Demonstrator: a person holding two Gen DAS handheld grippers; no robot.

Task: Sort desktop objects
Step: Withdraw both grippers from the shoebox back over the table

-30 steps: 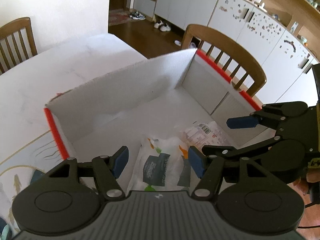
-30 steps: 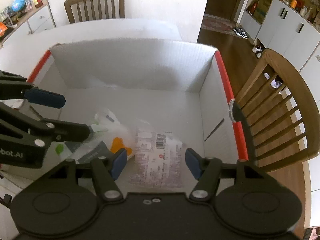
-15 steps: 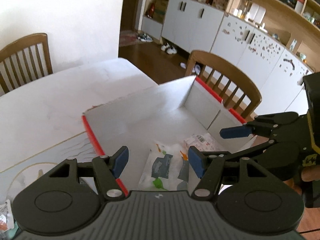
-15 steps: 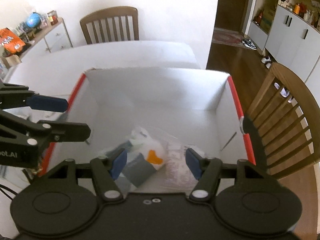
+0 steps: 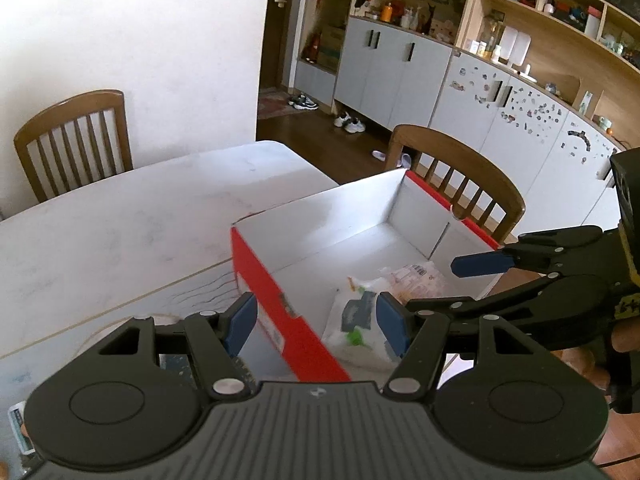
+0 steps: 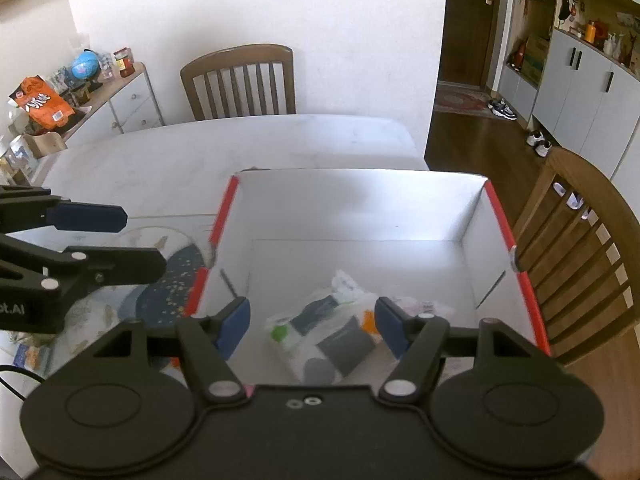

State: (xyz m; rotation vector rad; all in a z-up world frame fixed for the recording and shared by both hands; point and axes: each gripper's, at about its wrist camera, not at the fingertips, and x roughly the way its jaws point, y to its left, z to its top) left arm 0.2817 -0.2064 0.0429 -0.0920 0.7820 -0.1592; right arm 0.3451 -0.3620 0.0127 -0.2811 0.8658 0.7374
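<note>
Two packets are already sitting in the box point(image 6: 472, 216), down at its near end: a white wipes-type pack point(image 6: 320, 332) and a clear barcoded packet point(image 5: 416, 280) right beside it, toward the chair-side wall. Both grippers hang above with nothing in them. The left gripper point(image 5: 316, 322) is spread open over the box's red left edge; the right gripper point(image 6: 310, 326) has just been opening wider, nothing between its pads. Whatever's left to sort looks to be on the table point(image 5: 120, 232) off the box's left side, so I'd guess the left one's closer.
</note>
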